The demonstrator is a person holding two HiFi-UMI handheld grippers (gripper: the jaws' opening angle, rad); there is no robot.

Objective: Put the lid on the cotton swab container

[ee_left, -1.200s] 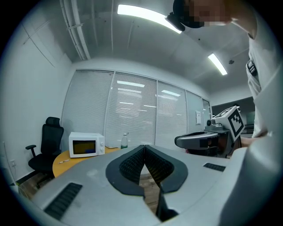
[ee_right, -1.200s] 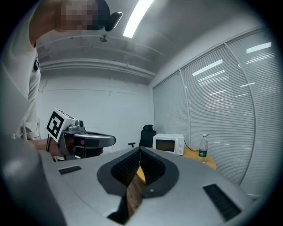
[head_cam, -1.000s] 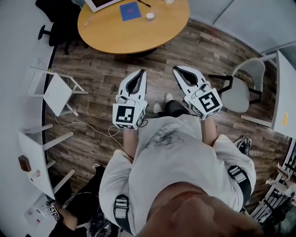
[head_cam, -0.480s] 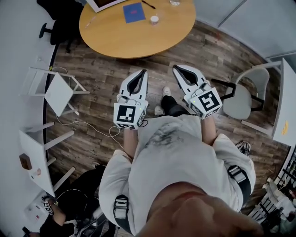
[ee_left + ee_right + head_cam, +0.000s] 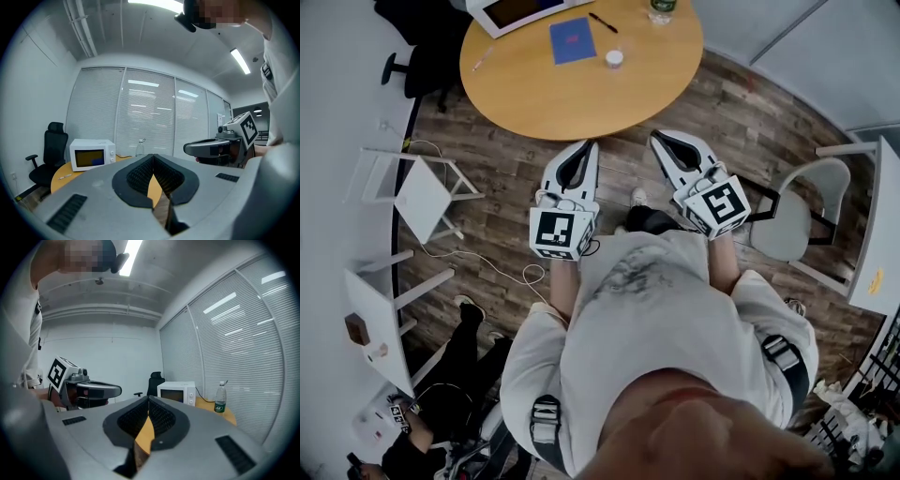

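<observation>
Ahead, a small white tub (image 5: 614, 58), likely the swab container, sits on the round table (image 5: 534, 94), well beyond both claws and about between them, neither clearly nearer. The left claw (image 5: 592, 144) and right claw (image 5: 657, 138) are pressed together, empty. I cannot make out a separate lid. A microwave (image 5: 516, 11) stands at the table's far edge, and a chair (image 5: 787, 220) on the wood floor (image 5: 506, 178).

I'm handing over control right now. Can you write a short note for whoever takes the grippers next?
Grippers: left gripper shut, empty; right gripper shut, empty. Both are held side by side, short of the round table.
Things: a small white round container, likely the swab one, sits on the table beside a blue booklet. It is too small to tell where the lid is.
Done: nothing visible.
Left: reach the table, find the lid, fit it.
</observation>
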